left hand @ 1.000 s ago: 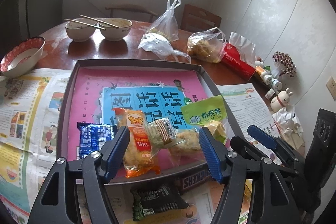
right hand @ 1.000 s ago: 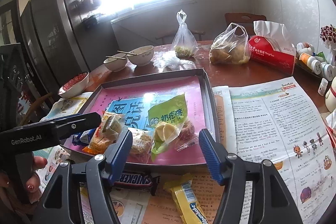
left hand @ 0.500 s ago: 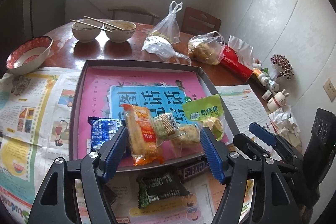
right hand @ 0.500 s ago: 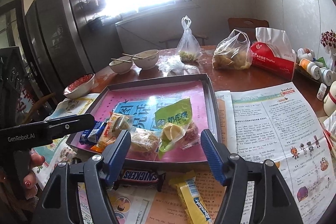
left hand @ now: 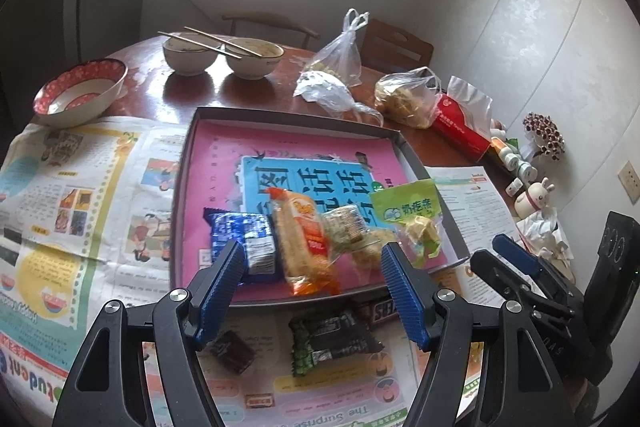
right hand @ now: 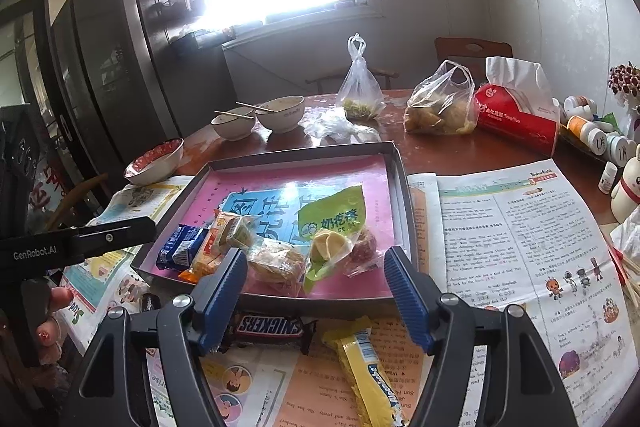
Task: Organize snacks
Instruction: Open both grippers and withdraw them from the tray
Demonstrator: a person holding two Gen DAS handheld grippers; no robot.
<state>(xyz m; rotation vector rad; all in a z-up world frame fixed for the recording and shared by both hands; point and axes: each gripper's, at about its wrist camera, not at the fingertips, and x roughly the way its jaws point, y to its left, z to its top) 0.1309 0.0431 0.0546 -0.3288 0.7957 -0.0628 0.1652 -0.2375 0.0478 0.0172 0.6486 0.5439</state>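
In the left wrist view, the left gripper hangs at the lower centre with its blue ribbed jaws spread wide and nothing between the pads, hovering over the near rim of the shallow grey cardboard tray with the pink and blue printed liner. A row of snacks sits along that near edge – a blue foil biscuit packet, a long orange wafer pack, a clear-wrapped pastry and a green pouch of yellow sweets – gathered there, it seems, because the tray is the collecting place. Below the rim, on the newspaper, a black-and-green wrapped snack and a small dark brown square sweet lie unsorted. In the right wrist view, the right gripper at the lower centre is likewise empty, its jaws opening. It is poised above a brown Snickers bar and a long yellow wrapped bar lying just outside the tray – probably the next to go in.
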